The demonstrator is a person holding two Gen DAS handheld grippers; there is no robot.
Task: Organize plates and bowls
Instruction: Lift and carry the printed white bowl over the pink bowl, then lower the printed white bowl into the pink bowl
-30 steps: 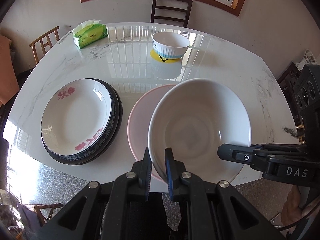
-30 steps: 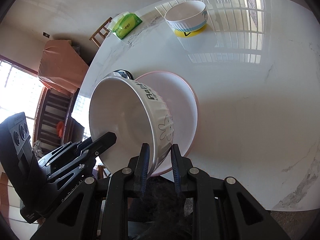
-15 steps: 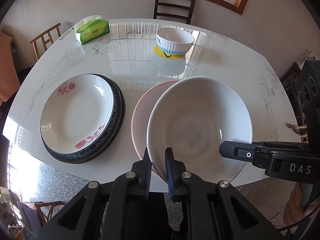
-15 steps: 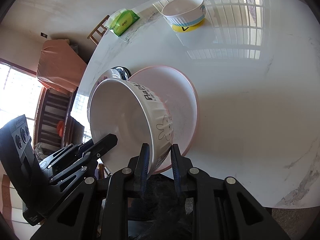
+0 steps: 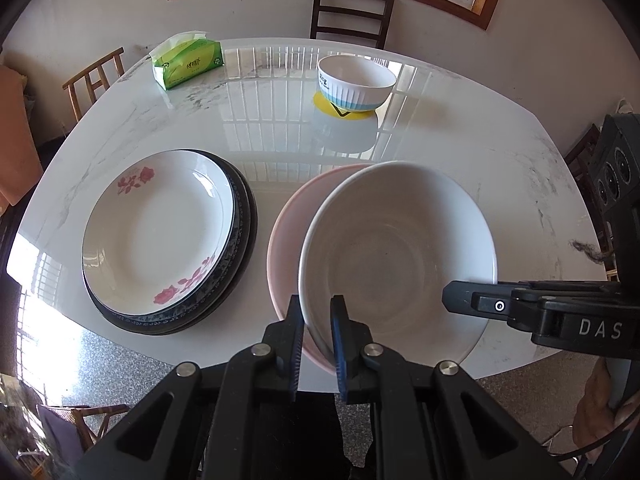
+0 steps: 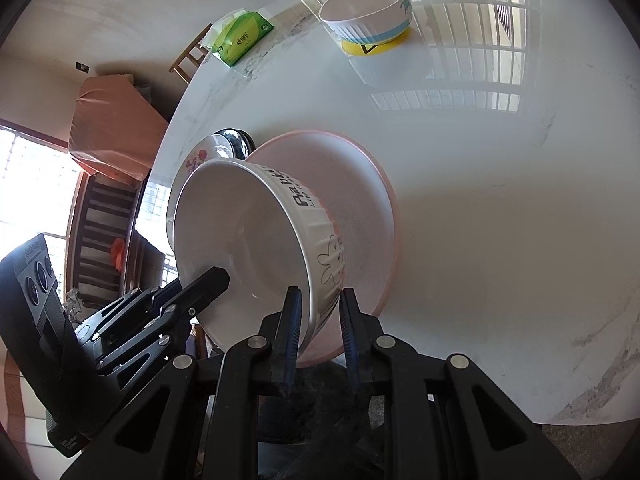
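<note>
Both grippers hold a large white ribbed bowl (image 5: 400,256) by its rim, lifted above a pink plate (image 5: 286,240) on the marble table (image 5: 280,120). My left gripper (image 5: 316,312) is shut on the bowl's near rim. My right gripper (image 6: 318,304) is shut on the opposite rim; the bowl (image 6: 248,240) shows black lettering and a rabbit drawing. A flowered white plate (image 5: 156,228) sits on a dark blue plate (image 5: 240,216) at the left. A smaller striped bowl (image 5: 356,82) stands on a yellow coaster (image 5: 344,110) at the back.
A green tissue pack (image 5: 188,62) lies at the back left of the table. Chairs stand behind (image 5: 348,16) and to the left (image 5: 94,80). The table's near edge is just under the grippers.
The white bowl, held by both grippers, has risen slightly and shifted a little over the pink plate. Plates and the small bowl have not moved.
</note>
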